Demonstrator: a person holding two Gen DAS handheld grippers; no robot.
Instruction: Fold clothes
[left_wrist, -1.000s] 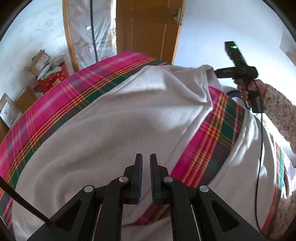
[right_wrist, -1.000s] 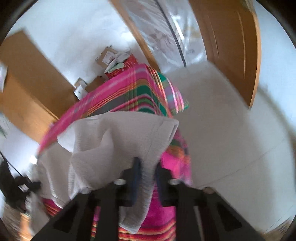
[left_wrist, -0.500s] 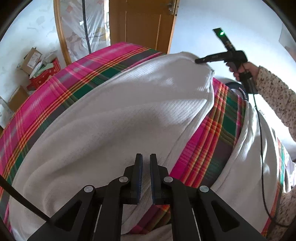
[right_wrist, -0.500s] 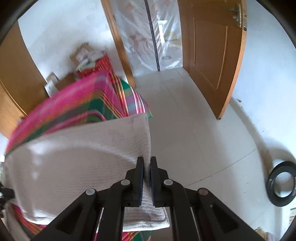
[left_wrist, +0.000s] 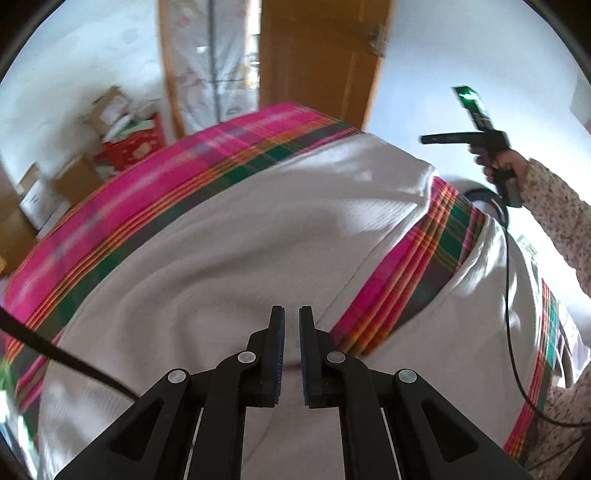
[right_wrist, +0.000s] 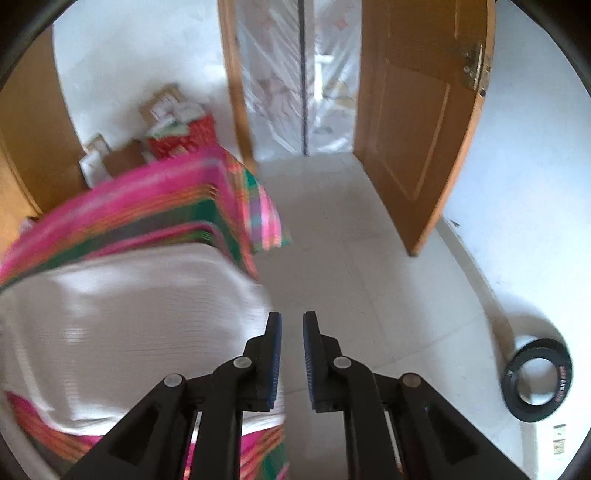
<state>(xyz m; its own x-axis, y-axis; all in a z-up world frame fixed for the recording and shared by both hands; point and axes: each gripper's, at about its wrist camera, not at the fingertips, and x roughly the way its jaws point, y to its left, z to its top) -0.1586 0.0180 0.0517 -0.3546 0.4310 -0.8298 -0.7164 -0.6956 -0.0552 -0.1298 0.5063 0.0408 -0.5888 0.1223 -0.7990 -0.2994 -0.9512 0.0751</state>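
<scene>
A pink plaid bedspread (left_wrist: 155, 206) covers the bed near an open wooden door (right_wrist: 417, 122) and stacked cardboard boxes (left_wrist: 77, 173). A white knit garment (left_wrist: 229, 251) lies spread across it — no writing legible. The left gripper (left_wrist: 291, 325) hovers over it, jaws narrowly apart and empty; the right gripper (right_wrist: 291, 328), jaws just parting, has apparently released the blurred corner — now beside it.

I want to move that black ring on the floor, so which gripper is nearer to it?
Right. The right gripper hangs over the floor past the bed's corner, with the ring nearby. The left gripper hovers over the white garment.
</scene>
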